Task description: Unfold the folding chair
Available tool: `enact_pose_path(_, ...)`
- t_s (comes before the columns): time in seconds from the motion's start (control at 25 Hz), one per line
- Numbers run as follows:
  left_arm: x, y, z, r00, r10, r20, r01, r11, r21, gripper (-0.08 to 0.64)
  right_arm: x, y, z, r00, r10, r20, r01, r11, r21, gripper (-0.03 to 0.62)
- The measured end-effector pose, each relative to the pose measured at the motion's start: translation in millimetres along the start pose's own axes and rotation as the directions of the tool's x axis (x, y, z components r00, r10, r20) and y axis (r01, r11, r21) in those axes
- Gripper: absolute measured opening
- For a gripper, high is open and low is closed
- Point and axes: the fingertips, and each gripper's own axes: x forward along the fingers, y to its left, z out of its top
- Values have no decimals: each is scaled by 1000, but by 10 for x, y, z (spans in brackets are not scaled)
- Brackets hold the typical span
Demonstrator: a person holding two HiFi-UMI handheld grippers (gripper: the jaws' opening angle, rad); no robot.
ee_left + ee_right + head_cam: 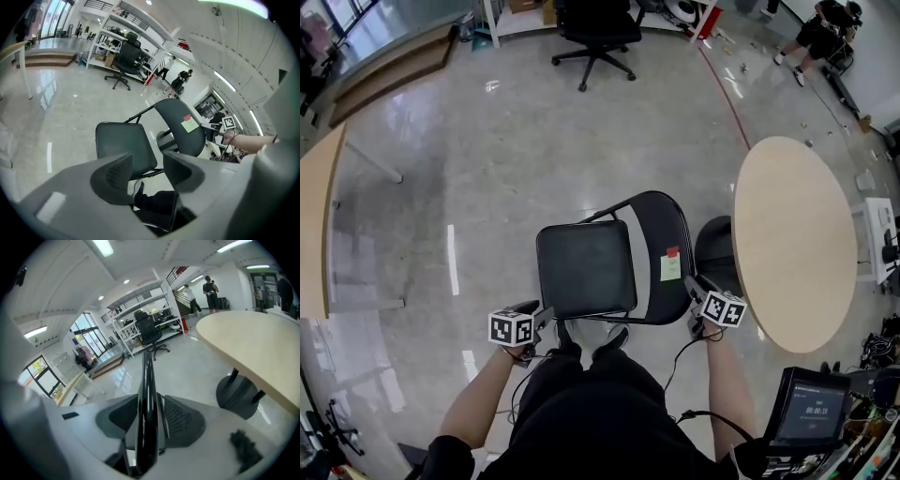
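From the head view, the black metal folding chair (586, 269) stands opened on the grey floor, just ahead of both sets of fingers. Its seat is level and its backrest is upright. The left gripper (546, 317) hangs just off the near left corner of the seat, clear of it. The right gripper (694, 286) sits at the outer edge of the backrest, just past a pale green sticky note (670, 268). A round pale wooden table (792, 239) lies beyond the right fingers, on the side away from the chair.

In the left gripper view, the left gripper (147, 171) has its grey ribbed fingers (115, 173) spread, with nothing between them. The chair (124, 143) stands beyond the fingertips, seat nearest. The person's dark trouser leg and shoe (154, 201) show below the gap.

In the right gripper view, the right gripper (149, 416) pinches the chair's glossy black backrest rim (147, 380). The rim runs straight out from between the fingers (180, 416), with a pad close against each side. The table (248, 343) spreads to the right of the fingers, and its dark round base (236, 397) is on the floor beneath it.
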Motion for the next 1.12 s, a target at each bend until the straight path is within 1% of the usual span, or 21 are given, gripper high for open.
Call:
enact_pose_path(0.2, -102, -326, 144, 998, -31, 48, 30, 999, 15, 213, -425, -41, 309, 996, -3, 90, 2, 1000, 11, 167)
enact_pose_path(0.32, -102, -555, 300, 995, -51, 80, 47, 997, 55, 212, -652, 47, 469, 987, 24, 161, -28, 999, 22, 166)
enact_pose_path(0.4, -127, -798, 428, 990, -102, 98, 94, 992, 78, 213, -829, 213, 602, 972, 61, 227, -72, 997, 37, 166)
enact_pose_path(0.44, -164, -971, 502, 983, -149, 109, 141, 987, 82, 213, -932, 336, 672, 962, 86, 261, -100, 994, 41, 166)
enact_pose_path(0.52, -287, -1377, 677, 956, -258, 140, 246, 965, 93, 212, -1137, 645, 800, 936, 149, 320, -170, 985, 40, 166)
enact_pose_path(0.6, -406, -1757, 862, 927, -333, 174, 311, 940, 143, 209, -1284, 967, 891, 907, 219, 361, -245, 969, 28, 164)
enact_pose_path(0.68, -487, -2073, 1030, 901, -383, 203, 343, 917, 205, 196, -1362, 1268, 951, 879, 286, 382, -315, 949, 13, 153)
enact_pose_path(0.72, -532, -2211, 1116, 886, -408, 219, 360, 904, 230, 192, -1390, 1425, 981, 865, 320, 386, -347, 938, 0, 130)
enact_pose_path(0.84, -717, -2566, 1397, 824, -489, 285, 412, 864, 290, 168, -1477, 1865, 1081, 820, 411, 398, -425, 903, -56, 61)
enact_pose_path(0.92, -850, -2740, 1532, 792, -518, 322, 414, 844, 341, 124, -1559, 2104, 1129, 790, 462, 403, -464, 880, -100, 22)
enact_pose_path(0.96, -914, -2803, 1578, 782, -525, 335, 406, 838, 365, 81, -1601, 2209, 1145, 780, 481, 401, -473, 872, -126, 11)
enact_pose_path(1.0, -975, -2853, 1614, 775, -529, 346, 397, 833, 385, 9, -1633, 2299, 1151, 776, 492, 395, -473, 868, -152, 6)
enact_pose_path(1.04, -1027, -2896, 1636, 770, -532, 352, 389, 829, 402, 5, -1651, 2377, 1148, 779, 496, 384, -465, 867, -178, 5)
enact_pose_path(1.08, -1065, -2930, 1641, 770, -532, 352, 378, 826, 419, 5, -1658, 2447, 1137, 786, 496, 370, -451, 869, -205, 5)
enact_pose_path(1.12, -1083, -2956, 1631, 777, -525, 347, 360, 823, 439, 5, -1661, 2511, 1125, 792, 494, 358, -438, 869, -230, 5)
